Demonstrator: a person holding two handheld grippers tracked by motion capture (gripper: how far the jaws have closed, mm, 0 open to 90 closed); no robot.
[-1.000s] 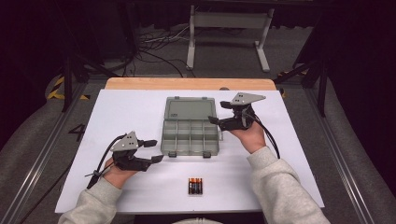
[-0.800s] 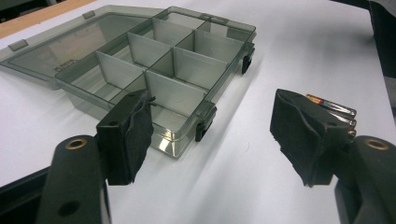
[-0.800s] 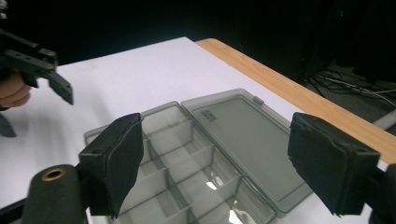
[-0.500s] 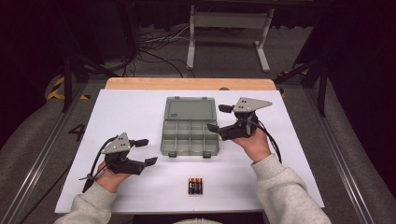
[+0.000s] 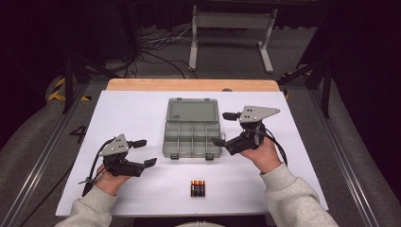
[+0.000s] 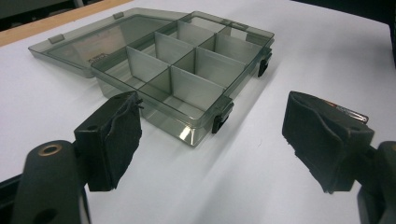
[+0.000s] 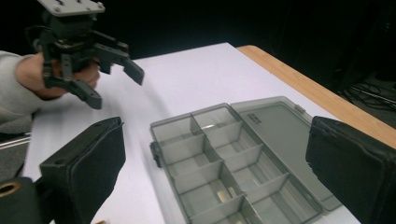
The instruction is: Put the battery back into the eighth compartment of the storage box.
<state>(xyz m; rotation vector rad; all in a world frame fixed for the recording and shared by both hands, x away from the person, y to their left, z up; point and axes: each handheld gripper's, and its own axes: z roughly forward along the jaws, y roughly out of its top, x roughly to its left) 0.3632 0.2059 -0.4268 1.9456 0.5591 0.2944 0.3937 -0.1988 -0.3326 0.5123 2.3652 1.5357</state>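
Holding my two grippers with jaws wide apart and empty, I see the open box (image 5: 193, 135) in the middle of the desk (image 5: 142, 109). My left gripper (image 5: 144, 152) is left of the box, my right gripper (image 5: 224, 128) at its right side. The batteries (image 5: 198, 188) lie near the box's front. They look small, hard and slippery, so I'd pinch one across its middle.

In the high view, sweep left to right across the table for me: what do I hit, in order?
left gripper → open compartment box → right gripper. The pack of batteries sits nearer the person, below the box's right half, so it overlaps the box in the sweep.
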